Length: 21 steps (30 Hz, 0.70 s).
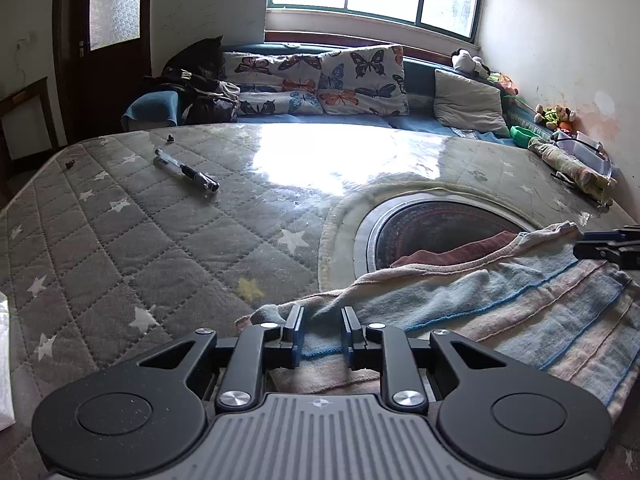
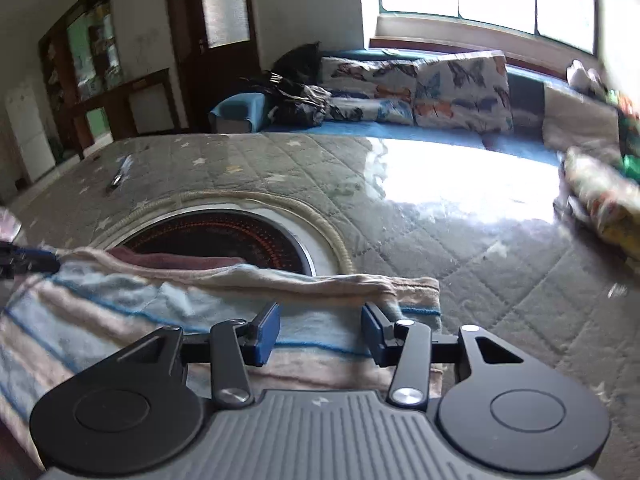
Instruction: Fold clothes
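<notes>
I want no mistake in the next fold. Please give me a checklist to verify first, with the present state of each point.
1. Left hand-held gripper over the striped towel's corner: ok.
2. Left pads pressing the cloth: not ok, a gap shows.
3. Right hand-held gripper over the towel's other end: ok.
4. Right pads pressing the cloth: not ok, jaws stand apart.
5. Pen clear of the towel: ok.
6. Far edge flat: not ok, it is rumpled over the round burner.
</notes>
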Tool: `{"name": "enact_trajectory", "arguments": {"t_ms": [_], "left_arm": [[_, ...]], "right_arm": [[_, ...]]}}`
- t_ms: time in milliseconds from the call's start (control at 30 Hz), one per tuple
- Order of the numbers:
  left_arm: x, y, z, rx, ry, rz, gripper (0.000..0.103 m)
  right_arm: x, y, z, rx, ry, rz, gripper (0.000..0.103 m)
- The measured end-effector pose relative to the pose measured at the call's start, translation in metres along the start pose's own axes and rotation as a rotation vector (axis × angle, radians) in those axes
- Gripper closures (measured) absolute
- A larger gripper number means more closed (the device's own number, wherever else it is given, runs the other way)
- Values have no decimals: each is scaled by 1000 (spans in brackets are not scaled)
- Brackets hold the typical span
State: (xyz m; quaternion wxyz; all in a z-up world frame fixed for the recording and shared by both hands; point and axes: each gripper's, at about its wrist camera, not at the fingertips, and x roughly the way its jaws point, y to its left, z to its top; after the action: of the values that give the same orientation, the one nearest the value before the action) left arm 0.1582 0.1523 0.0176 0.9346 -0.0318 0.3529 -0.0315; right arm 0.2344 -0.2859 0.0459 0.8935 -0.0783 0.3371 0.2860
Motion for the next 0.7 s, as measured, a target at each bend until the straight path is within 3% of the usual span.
{"name": "enact_trajectory", "arguments": {"t_ms": [33, 233, 433, 700], "left_arm": [[-4, -1, -1, 0, -7, 1, 71], [-30, -4, -15, 4, -41, 30, 63], [-52, 1, -35, -58, -42, 59, 56], [-67, 10, -55, -154, -21, 47, 55]], "right_arm": [[-5, 5, -2, -11, -3, 5, 56], [-30, 41, -20, -91, -15, 51, 53], [-33, 83, -34, -201, -20, 66, 50], [-35, 120, -51, -295, -9, 80, 48]]}}
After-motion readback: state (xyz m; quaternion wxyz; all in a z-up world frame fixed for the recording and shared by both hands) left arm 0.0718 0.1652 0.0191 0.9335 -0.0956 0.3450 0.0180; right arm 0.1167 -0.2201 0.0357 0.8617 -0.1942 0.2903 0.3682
